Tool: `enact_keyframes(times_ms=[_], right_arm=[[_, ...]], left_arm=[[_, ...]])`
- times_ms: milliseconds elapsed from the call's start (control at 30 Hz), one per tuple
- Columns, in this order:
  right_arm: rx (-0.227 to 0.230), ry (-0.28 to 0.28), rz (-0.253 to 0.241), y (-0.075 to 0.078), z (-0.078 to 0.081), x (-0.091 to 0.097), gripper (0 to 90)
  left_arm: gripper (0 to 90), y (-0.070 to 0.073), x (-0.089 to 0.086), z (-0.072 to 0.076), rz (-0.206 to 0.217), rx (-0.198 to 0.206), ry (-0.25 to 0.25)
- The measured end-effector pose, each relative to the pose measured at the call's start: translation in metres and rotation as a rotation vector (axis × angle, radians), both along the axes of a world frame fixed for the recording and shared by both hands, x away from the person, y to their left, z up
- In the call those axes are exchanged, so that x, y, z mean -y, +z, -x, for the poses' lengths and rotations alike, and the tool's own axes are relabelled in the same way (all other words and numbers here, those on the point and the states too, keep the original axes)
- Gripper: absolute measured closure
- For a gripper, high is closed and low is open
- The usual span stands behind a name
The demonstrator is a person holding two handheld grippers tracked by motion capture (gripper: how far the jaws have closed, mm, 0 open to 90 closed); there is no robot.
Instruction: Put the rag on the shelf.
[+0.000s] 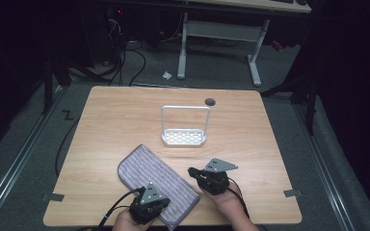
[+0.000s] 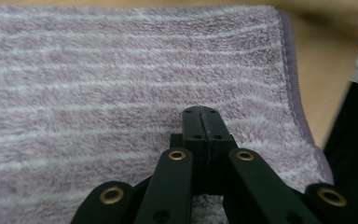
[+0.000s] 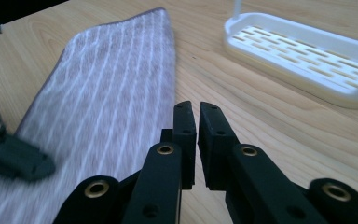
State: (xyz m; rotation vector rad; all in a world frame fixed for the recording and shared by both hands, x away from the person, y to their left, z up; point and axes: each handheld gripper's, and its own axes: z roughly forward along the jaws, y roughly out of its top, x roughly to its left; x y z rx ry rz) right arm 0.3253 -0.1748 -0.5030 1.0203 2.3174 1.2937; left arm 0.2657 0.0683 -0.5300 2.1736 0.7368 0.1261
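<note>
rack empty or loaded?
Empty. The white rack has a bare slotted tray and nothing hanging on its frame; the towel lies beside it.

From my seat at the controls: towel (image 1: 156, 185) lies flat on the table (image 1: 106, 120), near edge, a bit left of centre. Rack (image 1: 184, 137) sits behind it, mid-table. Left gripper (image 1: 150, 208) is over the towel's near end, right gripper (image 1: 196, 175) just right of it.
</note>
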Motion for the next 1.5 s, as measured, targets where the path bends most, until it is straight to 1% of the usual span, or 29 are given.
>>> enact_keyframes(times_ms=[33,100,133,200,333,367,433,467,500,567,600,633,667,733,800,833,867,900,933,967,1033,1100,1200,1233,1267,1300,1433,1467,1500], right_arm=[[0.0,0.0,0.0,0.0,0.0,0.0,86.1],[-0.005,0.035,0.039,0.0,-0.01,-0.017,87.4],[-0.005,0.035,0.039,0.0,-0.01,-0.017,87.4],[-0.018,0.072,0.072,-0.004,-0.022,-0.038,88.9],[-0.055,0.108,0.139,-0.018,-0.03,-0.061,90.0],[-0.069,0.107,0.153,-0.022,-0.03,-0.063,90.0],[-0.067,0.103,0.156,-0.027,-0.025,-0.061,90.0],[-0.074,0.098,0.148,-0.027,-0.021,-0.058,90.0],[-0.074,0.098,0.148,-0.027,-0.021,-0.058,90.0],[-0.081,0.09,0.14,-0.027,-0.001,-0.044,90.0],[-0.081,0.09,0.14,-0.027,-0.001,-0.044,90.0],[-0.09,0.084,0.135,-0.027,0.017,-0.033,90.0],[-0.09,0.084,0.135,-0.027,0.017,-0.033,90.0],[-0.099,0.085,0.125,-0.025,0.03,-0.023,88.9],[-0.094,0.07,0.105,-0.023,0.034,-0.017,87.2],[-0.08,0.051,0.103,-0.019,0.024,-0.022,87.0],[-0.08,0.051,0.103,-0.019,0.024,-0.022,87.0],[-0.074,0.039,0.106,-0.019,0.009,-0.031,87.0],[-0.074,0.039,0.106,-0.019,0.009,-0.031,87.0],[-0.072,0.028,0.112,-0.021,-0.003,-0.039,87.2],[-0.078,0.032,0.135,-0.024,-0.014,-0.046,87.5],[-0.082,0.035,0.144,-0.026,-0.016,-0.047,87.6],[-0.078,0.045,0.163,-0.025,-0.01,-0.04,87.7],[-0.079,0.044,0.168,-0.025,-0.005,-0.035,87.6],[-0.079,0.04,0.17,-0.025,0.001,-0.028,87.7],[-0.086,0.028,0.161,-0.025,0.015,-0.01,87.6],[-0.104,0.003,0.146,-0.024,0.032,0.01,87.5],[-0.111,-0.008,0.131,-0.025,0.041,0.02,86.8],[-0.111,-0.008,0.131,-0.025,0.041,0.02,86.8]], left_arm=[[88.1,0.0,0.0,0.0,0.0,0.0,0.0],[78.3,0.003,-0.001,0.001,-0.023,0.025,0.005],[78.3,0.005,-0.003,0.0,-0.028,0.037,0.023],[71.7,0.008,-0.013,-0.004,-0.024,0.049,0.058],[70.0,0.008,-0.043,-0.021,0.016,0.014,0.152],[69.9,0.008,-0.043,-0.021,0.016,0.014,0.152],[69.9,0.009,-0.053,-0.025,0.031,0.009,0.189],[69.9,0.007,-0.055,-0.026,0.098,-0.034,0.25],[69.9,0.007,-0.055,-0.026,0.098,-0.034,0.25],[69.3,0.006,-0.059,-0.032,0.092,-0.034,0.243],[68.8,0.006,-0.059,-0.032,0.092,-0.034,0.243],[68.0,0.006,-0.058,-0.033,0.083,-0.024,0.24],[68.0,0.006,-0.056,-0.033,0.073,-0.012,0.243],[63.7,0.005,-0.054,-0.036,0.044,0.019,0.265],[60.6,0.008,-0.057,-0.04,0.052,0.028,0.287],[60.5,0.01,-0.062,-0.042,0.07,0.025,0.29],[60.9,0.01,-0.062,-0.042,0.07,0.025,0.29],[63.9,0.01,-0.064,-0.042,0.088,0.014,0.29],[63.9,0.01,-0.065,-0.042,0.095,0.007,0.283],[69.9,0.012,-0.065,-0.039,0.117,-0.003,0.254],[71.1,0.013,-0.062,-0.036,0.1,0.014,0.239],[71.2,0.012,-0.06,-0.037,0.081,0.021,0.236],[70.1,0.005,-0.055,-0.043,0.083,-0.009,0.231],[70.1,0.003,-0.053,-0.047,0.102,-0.042,0.215],[68.4,0.0,-0.05,-0.05,0.144,-0.083,0.188],[66.6,-0.003,-0.043,-0.052,0.167,-0.107,0.162],[63.7,-0.005,-0.018,-0.046,0.138,-0.075,0.081],[59.5,-0.004,-0.015,-0.043,0.136,-0.063,0.061],[57.6,-0.004,-0.015,-0.043,0.136,-0.063,0.061]])
